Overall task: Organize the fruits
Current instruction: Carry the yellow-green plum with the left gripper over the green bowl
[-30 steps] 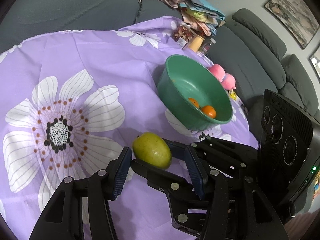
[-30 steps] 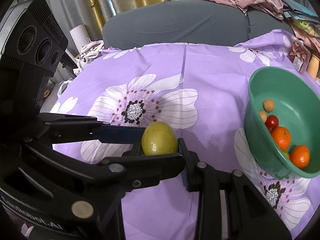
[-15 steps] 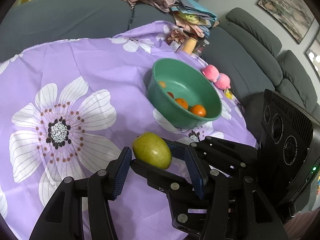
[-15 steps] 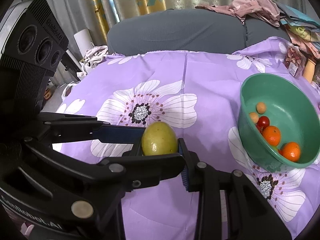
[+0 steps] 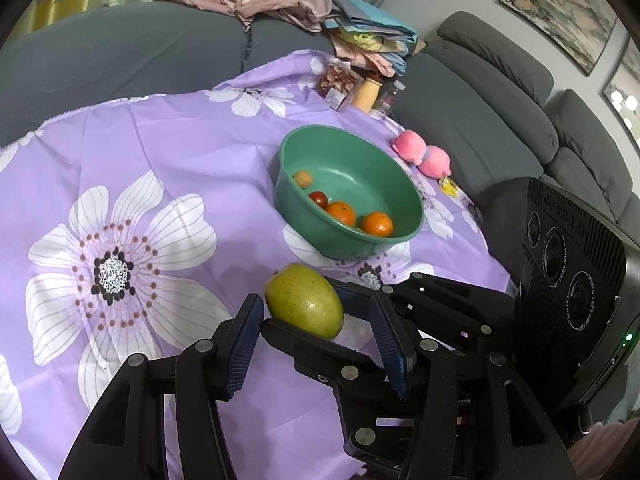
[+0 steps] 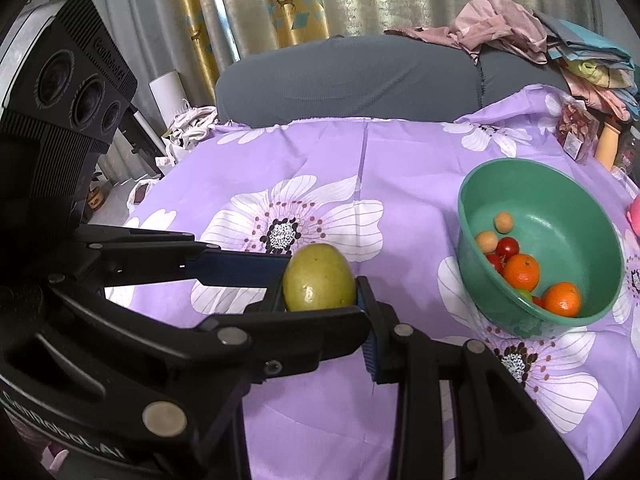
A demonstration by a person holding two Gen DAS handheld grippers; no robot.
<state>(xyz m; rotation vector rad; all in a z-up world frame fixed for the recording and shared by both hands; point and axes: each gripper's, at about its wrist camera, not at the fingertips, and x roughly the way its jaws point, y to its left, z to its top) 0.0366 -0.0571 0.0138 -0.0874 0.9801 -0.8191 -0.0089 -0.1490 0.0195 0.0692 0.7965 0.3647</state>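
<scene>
Right gripper (image 6: 320,300) clamped on the mango (image 6: 319,278), left gripper (image 5: 316,336) loose beside it; next, carry it over the bowl (image 6: 600,216).

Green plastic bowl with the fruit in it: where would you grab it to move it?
I'd pinch the round green plastic bowl by its thin rim, coming straight down on the near edge, one finger inside, one outside. It stands upright and open, and looks too wide to span.

Right tongs (image 5: 316,322) gripping mango (image 5: 304,306), green bowl (image 5: 412,216)
</scene>
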